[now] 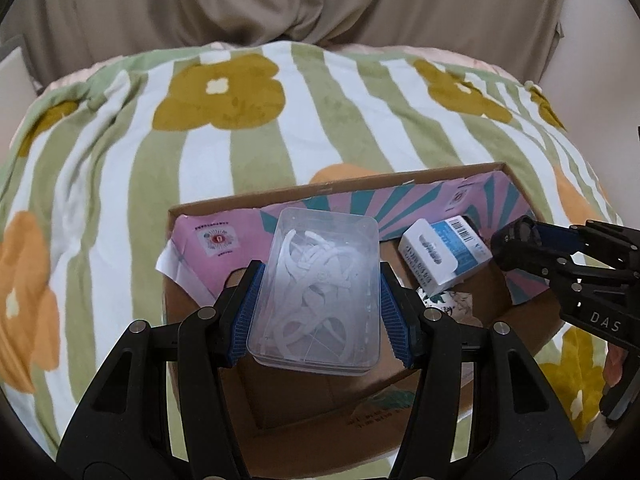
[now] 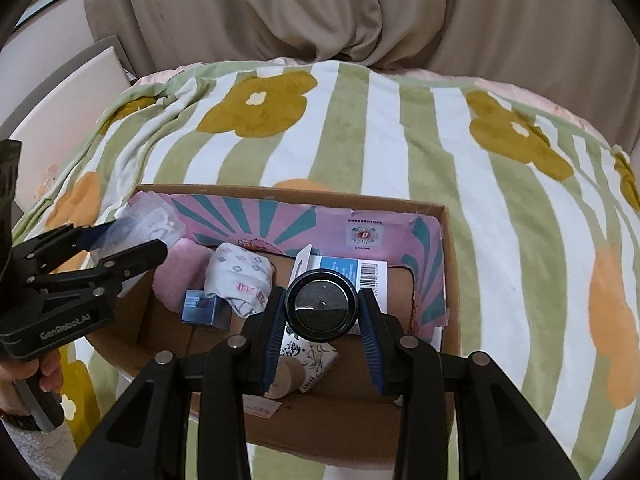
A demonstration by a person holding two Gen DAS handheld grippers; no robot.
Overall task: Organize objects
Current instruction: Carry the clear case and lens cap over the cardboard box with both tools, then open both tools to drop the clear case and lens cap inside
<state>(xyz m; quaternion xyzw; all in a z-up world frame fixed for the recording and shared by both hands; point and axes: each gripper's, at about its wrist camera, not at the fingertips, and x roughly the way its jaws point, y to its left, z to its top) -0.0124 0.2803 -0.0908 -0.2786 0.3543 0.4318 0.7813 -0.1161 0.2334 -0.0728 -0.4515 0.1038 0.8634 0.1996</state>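
1. we judge the sorting well along: the cardboard box (image 2: 448, 264) on the striped flowered blanket (image 2: 380, 140) already holds a blue-and-white carton (image 1: 444, 256), a folded floral cloth (image 2: 240, 276), a small blue box (image 2: 204, 308) and a patterned packet (image 2: 308, 356).
2. two things are not yet down, and both hang over the box's open top.
3. our left gripper (image 1: 320, 288) has its jaws pinching the clear plastic case (image 1: 316, 292) by its long sides; the case is see-through, rounded at the corners, and full of tangled white plastic pieces.
4. our right gripper (image 2: 322, 306) has its jaws nearly together, clamped on a round dark tin (image 2: 320, 304) with a shiny metal face.
5. what is left, we think: lower both and let go.
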